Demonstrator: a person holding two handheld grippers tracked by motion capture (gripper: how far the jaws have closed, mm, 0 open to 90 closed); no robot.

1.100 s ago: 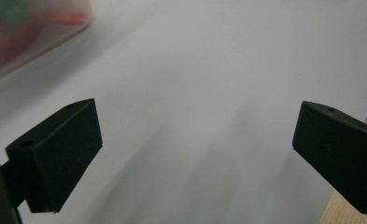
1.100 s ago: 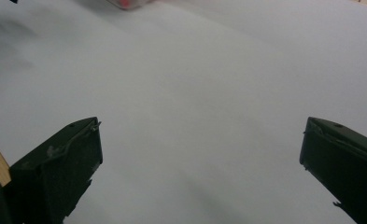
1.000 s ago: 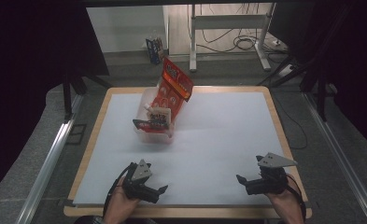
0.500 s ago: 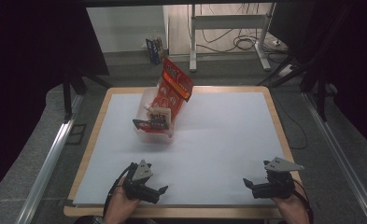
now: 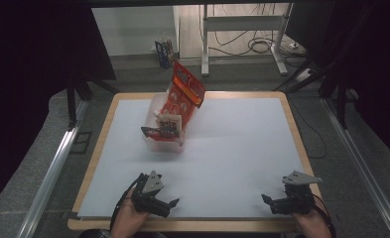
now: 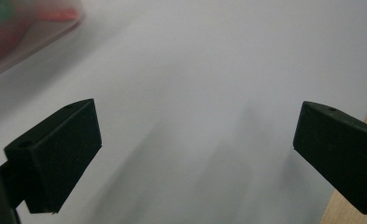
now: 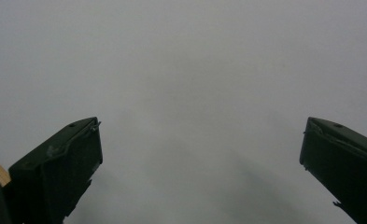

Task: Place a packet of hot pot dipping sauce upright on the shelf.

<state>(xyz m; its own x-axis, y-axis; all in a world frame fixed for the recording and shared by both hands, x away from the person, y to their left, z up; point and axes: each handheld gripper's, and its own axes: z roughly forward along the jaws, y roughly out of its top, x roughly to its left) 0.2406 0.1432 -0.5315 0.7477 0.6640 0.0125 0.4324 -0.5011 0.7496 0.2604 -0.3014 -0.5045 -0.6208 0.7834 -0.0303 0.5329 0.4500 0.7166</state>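
Note:
A clear plastic bin [image 5: 163,134] stands on the white table [image 5: 232,148] at the back left, holding several red snack packets; a tall red bag [image 5: 185,91] leans out of its far end. A blurred corner of that bin [image 6: 27,28] shows in the left gripper view. My left gripper [image 5: 171,204] rests near the front edge at the left, open, with bare table between its jaws [image 6: 195,140]. My right gripper [image 5: 266,201] lies at the front right, open, over bare white surface [image 7: 200,140].
The table has a wooden rim [image 5: 197,225], seen also as a wooden edge [image 6: 358,214] in the left gripper view. Beyond the table stand metal frame legs [image 5: 205,39] and cables on the floor. Dark curtains flank both sides.
My right gripper has dropped lower and drawn back toward the front edge. The left gripper and the bin have stayed put.

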